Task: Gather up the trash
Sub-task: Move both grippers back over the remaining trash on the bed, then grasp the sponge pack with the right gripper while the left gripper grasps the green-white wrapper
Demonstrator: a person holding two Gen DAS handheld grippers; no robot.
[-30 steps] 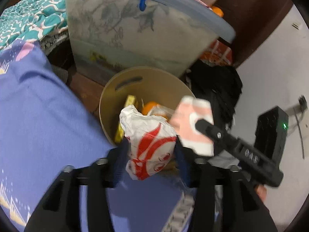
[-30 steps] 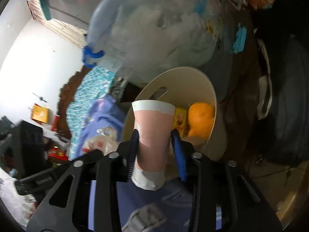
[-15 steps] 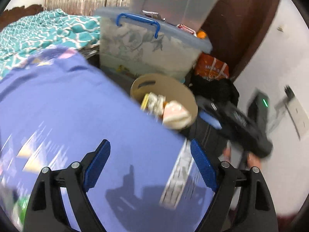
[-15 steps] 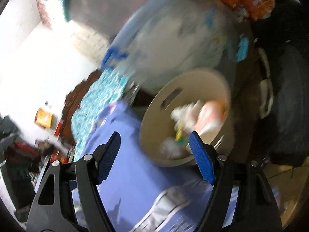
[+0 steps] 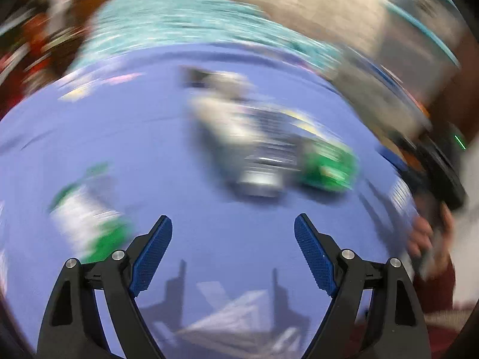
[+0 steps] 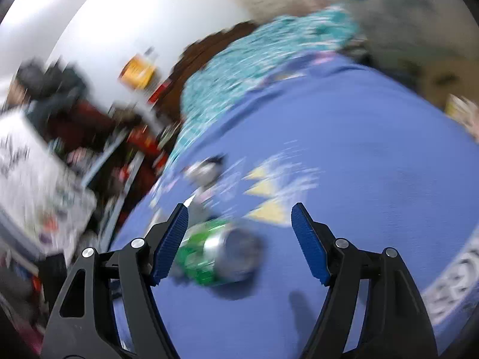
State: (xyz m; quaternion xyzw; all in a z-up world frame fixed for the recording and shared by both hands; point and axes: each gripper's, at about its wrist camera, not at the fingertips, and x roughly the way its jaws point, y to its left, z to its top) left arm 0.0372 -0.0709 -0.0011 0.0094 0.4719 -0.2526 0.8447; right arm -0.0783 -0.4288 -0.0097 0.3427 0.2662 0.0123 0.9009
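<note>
Both views are blurred by motion. In the left wrist view my left gripper [image 5: 233,239] hangs open and empty over the blue bedsheet [image 5: 134,137]. Ahead of it lie a green can [image 5: 327,166], a silver and white wrapper [image 5: 239,137] and a green and white packet [image 5: 86,218] to the left. In the right wrist view my right gripper [image 6: 239,229] is open, its jaws closing a little. The green can [image 6: 215,254] lies on the sheet between them, close to the left finger, and neither pad touches it. A crumpled white and black scrap [image 6: 206,170] lies farther off.
A teal patterned blanket [image 6: 239,68] covers the far side of the bed. The tan bin [image 6: 440,80] and a clear storage box [image 6: 404,15] stand at the right. Cluttered shelves [image 6: 89,149] are at the left. A hand [image 5: 425,233] holds the other gripper at the right.
Both grippers opened and dropped the red and white wrapper and the pink cup into the bin. Both then swung away from the bin, over the bed to the can.
</note>
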